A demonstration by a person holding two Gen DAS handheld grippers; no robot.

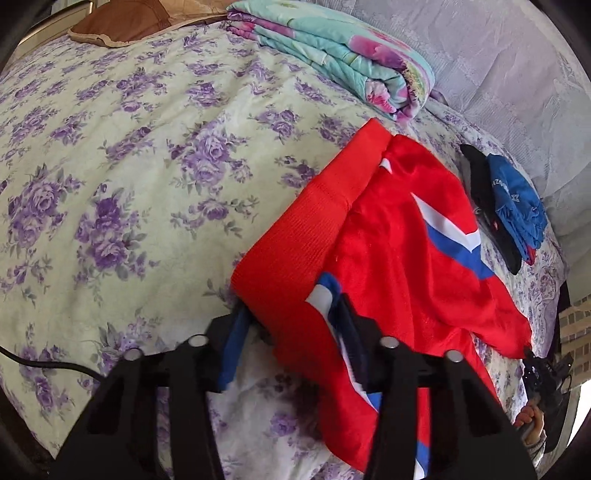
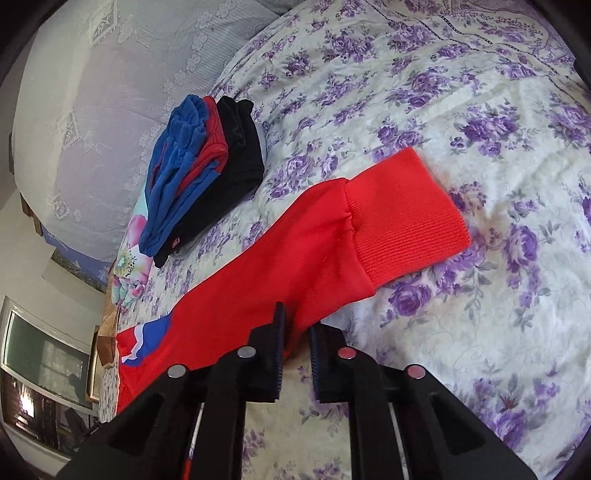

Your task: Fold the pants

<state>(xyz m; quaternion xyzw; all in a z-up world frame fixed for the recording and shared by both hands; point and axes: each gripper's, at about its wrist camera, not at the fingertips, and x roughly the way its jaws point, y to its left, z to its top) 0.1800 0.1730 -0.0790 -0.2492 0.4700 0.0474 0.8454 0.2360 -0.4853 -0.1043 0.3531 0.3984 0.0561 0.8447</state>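
Red pants (image 1: 388,240) with white and blue stripes lie crumpled on the floral bedsheet (image 1: 110,166). Their ribbed red band (image 1: 314,214) runs down to my left gripper (image 1: 291,325), which is shut on the band's near corner, and cloth drapes over the right finger. In the right wrist view a red pant leg (image 2: 277,258) stretches out flat to its ribbed cuff (image 2: 402,206). My right gripper (image 2: 296,332) is shut on the near edge of that leg, with its jaws almost together on a thin fold of red cloth.
A stack of folded blue, red and black clothes (image 2: 207,166) sits beside the pants toward the pale lace cover (image 2: 110,74). A folded teal floral quilt (image 1: 332,55) and a brown pillow (image 1: 125,22) lie at the far end. A black cable (image 1: 44,363) crosses the sheet.
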